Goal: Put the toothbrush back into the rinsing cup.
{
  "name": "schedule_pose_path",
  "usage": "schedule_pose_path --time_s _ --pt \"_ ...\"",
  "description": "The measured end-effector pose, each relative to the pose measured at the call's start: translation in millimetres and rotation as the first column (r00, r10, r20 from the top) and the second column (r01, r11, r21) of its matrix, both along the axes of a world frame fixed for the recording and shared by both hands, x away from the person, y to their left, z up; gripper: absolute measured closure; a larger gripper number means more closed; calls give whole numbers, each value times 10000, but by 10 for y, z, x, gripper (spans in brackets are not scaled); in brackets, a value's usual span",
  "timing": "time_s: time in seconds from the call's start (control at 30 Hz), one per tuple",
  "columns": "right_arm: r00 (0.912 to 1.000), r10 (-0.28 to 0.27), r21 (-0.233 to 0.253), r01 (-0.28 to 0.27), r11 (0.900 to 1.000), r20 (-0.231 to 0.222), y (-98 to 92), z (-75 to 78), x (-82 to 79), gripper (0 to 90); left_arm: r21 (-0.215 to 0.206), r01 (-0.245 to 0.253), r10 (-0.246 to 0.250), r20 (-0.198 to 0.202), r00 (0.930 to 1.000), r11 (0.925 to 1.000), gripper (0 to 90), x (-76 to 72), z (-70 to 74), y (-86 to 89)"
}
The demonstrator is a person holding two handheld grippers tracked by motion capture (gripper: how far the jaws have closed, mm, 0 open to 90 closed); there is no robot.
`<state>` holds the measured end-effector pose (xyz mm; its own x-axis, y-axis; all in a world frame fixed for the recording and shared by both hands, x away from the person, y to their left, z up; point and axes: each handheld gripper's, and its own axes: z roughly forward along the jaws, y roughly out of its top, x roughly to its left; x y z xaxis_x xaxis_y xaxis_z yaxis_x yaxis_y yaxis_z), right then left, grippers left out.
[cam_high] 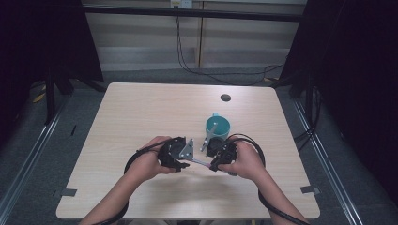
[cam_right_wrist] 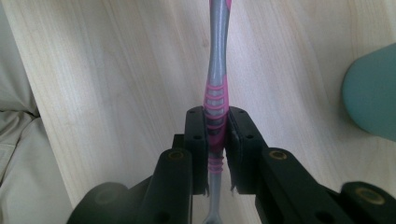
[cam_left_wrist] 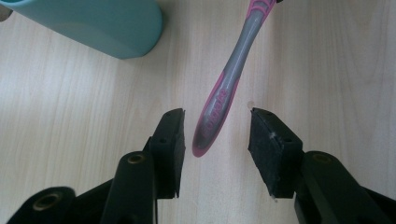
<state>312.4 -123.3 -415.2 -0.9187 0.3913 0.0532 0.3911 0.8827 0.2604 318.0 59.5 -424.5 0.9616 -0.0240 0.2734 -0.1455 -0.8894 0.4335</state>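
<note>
Transfer of a pink-and-grey toothbrush (cam_right_wrist: 215, 100) between two hand-held grippers, shown at mid-stage. The right gripper (cam_right_wrist: 216, 140) is seen with its jaws clamped on the ribbed pink grip section of the handle, the brush being held just above the table (cam_high: 141, 112) at lower centre of the high view. The left gripper (cam_left_wrist: 215, 140) is presented with its jaws apart, one on either side of the rounded handle end, which lies between the pads without being touched. The pick-up is therefore judged complete; closure of the left jaws, release by the right and any placing are judged to remain. A teal mug (cam_high: 218, 126) stands just beyond the grippers, right of centre in the high view, and a thin item is seen leaning inside it, too small to be identified. Open tabletop is available in the left half and upper part of the high view; the near table edge lies close below the hands, and the mug limits forward motion.
</note>
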Motion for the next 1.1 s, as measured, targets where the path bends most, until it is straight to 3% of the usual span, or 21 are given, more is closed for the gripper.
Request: schedule_pose_path --time_s 0.27,0.37,0.73,1.1 --pt "10000 69 47 -69 10000 58 39 54 0 802 -81 -28 28 -36 10000 10000 557 23 -23 -9" --pt "9999 106 269 -110 9996 129 36 70 23 802 -38 14 -14 -118 9999 10000 570 36 -33 -18" --pt "9996 239 179 -242 9995 129 38 50 17 801 170 -126 126 -21 9999 9998 661 34 -33 -30" --pt "9998 176 169 -178 9997 116 26 37 7 801 345 -42 43 -27 10000 9994 660 26 -60 -61"
